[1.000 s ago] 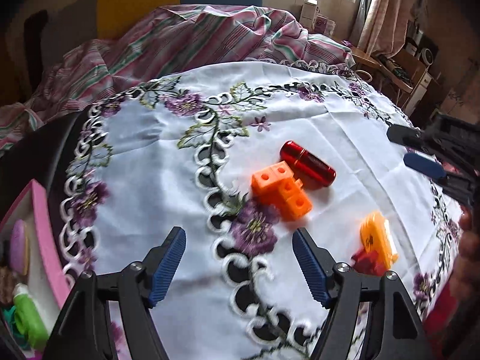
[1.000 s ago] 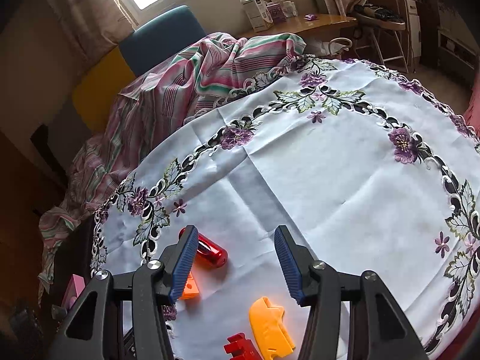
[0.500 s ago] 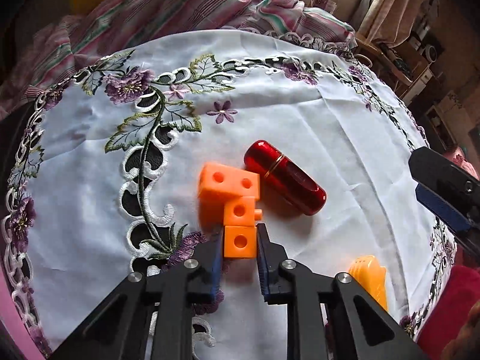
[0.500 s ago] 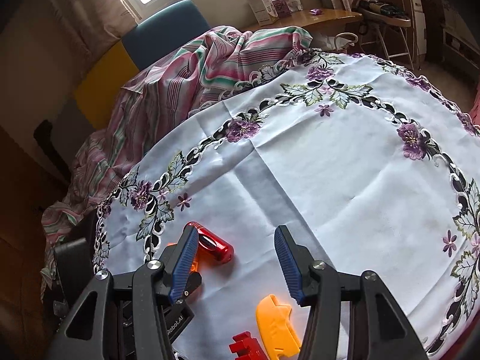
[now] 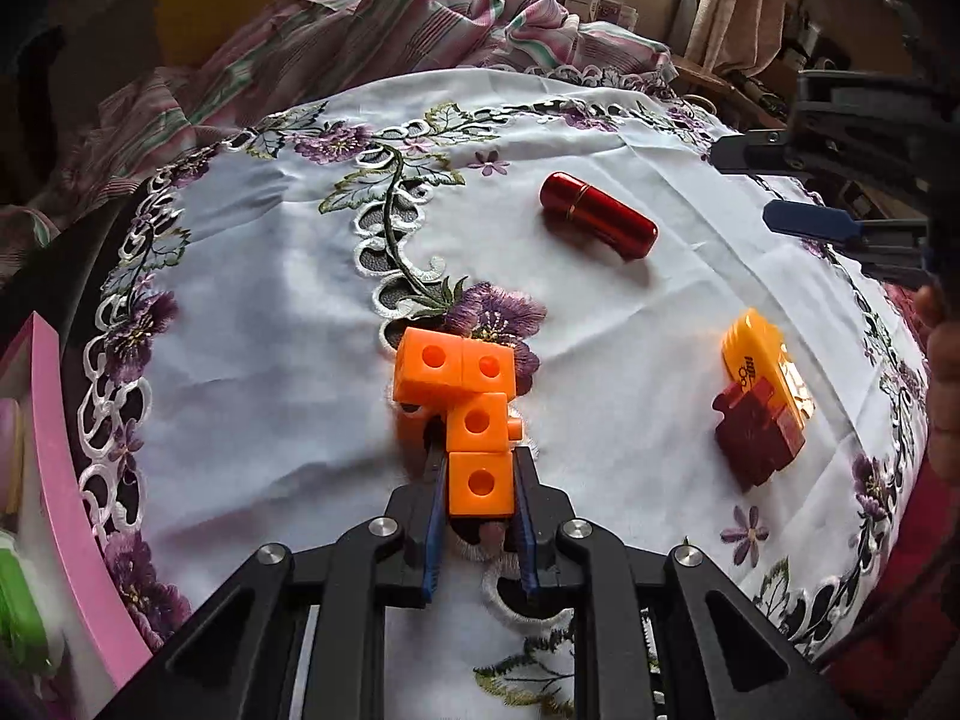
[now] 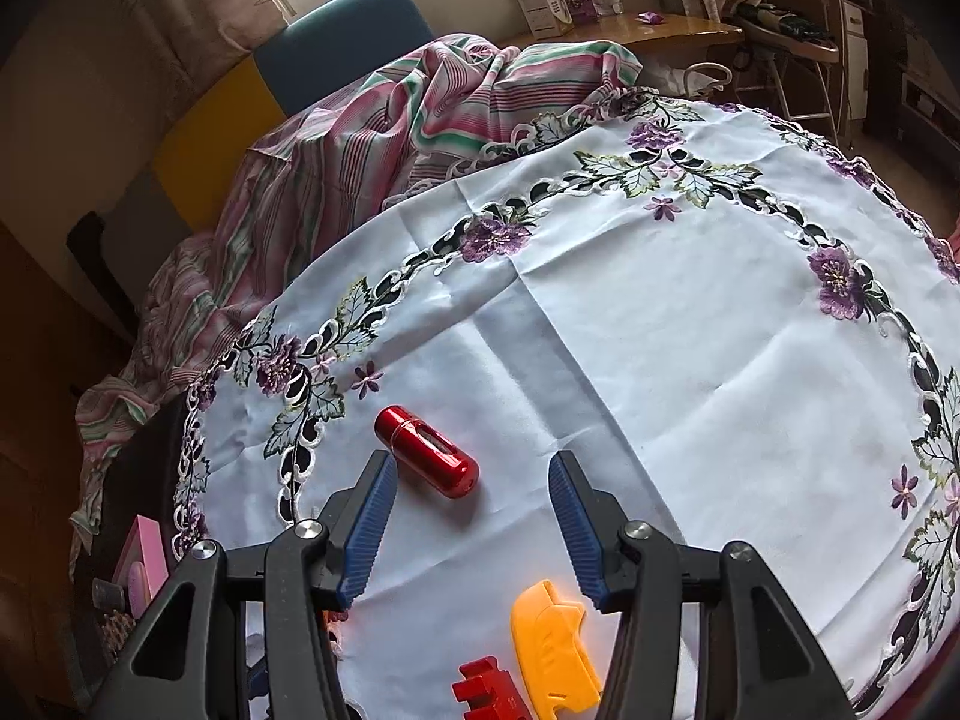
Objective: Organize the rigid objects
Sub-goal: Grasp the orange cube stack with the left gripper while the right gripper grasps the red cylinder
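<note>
Lifted since earlier: orange cube cluster [image 5: 472, 420], pinched by left hand-held gripper [image 5: 478, 483] | right hand-held gripper [image 6: 474, 531] spread | pink bin [image 5: 57, 468] contents unclear

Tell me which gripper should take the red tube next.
Right. The right gripper is open, with the red tube lying just ahead of its fingers. The left gripper is shut on the orange blocks.

1. Block cluster [image 5: 468, 414]: bright orange cubes.
2. Capsule [image 5: 597, 223]: glossy dark red, with a thin gold band.
3. Flat piece [image 5: 765, 366]: yellow-orange with dark lettering.
4. Notched piece [image 5: 757, 441]: deep red.
5. Tablecloth [image 6: 690, 324]: white, embroidered with purple flowers and green leaves near its edges.
6. Striped fabric [image 6: 390, 120]: pink, green, white.
7. Tray [image 5: 66, 480]: pink rim.
8. Gripper pads [image 6: 366, 546]: blue, ribbed.
</note>
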A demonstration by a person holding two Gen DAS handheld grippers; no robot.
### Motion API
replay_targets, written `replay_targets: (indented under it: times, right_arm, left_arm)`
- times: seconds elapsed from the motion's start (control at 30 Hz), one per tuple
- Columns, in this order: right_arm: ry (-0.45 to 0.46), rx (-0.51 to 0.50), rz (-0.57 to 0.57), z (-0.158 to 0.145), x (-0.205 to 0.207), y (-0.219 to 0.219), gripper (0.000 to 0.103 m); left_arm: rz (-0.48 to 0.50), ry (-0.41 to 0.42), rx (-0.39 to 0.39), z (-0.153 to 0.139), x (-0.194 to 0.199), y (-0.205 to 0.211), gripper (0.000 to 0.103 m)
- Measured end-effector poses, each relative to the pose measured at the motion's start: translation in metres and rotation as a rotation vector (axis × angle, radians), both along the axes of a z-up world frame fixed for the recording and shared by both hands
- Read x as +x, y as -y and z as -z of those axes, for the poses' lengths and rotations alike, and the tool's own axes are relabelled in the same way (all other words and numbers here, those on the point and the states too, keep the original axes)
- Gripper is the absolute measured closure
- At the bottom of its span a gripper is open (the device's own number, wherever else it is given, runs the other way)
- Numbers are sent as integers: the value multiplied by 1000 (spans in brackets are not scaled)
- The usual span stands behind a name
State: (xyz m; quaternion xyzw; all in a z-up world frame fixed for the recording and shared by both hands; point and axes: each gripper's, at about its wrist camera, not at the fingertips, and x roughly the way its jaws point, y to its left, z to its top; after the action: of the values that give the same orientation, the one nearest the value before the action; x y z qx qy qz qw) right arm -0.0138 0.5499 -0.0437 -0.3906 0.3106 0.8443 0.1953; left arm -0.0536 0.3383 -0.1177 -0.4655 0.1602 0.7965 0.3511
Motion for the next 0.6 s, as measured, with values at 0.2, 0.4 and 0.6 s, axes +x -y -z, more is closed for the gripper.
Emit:
replay_targets:
  times: [0.2, 0.4, 0.6]
  right_arm:
    - [41, 38, -81, 4, -10, 14, 50]
    - [108, 99, -233, 5, -38, 33, 50]
    - [242, 202, -356, 20, -87, 37, 50]
  left_arm:
    - [-7, 18, 40, 3, -3, 6, 83]
    - [6, 51, 58, 4, -8, 8, 83]
    - [-11, 58, 88, 4, -8, 10, 82]
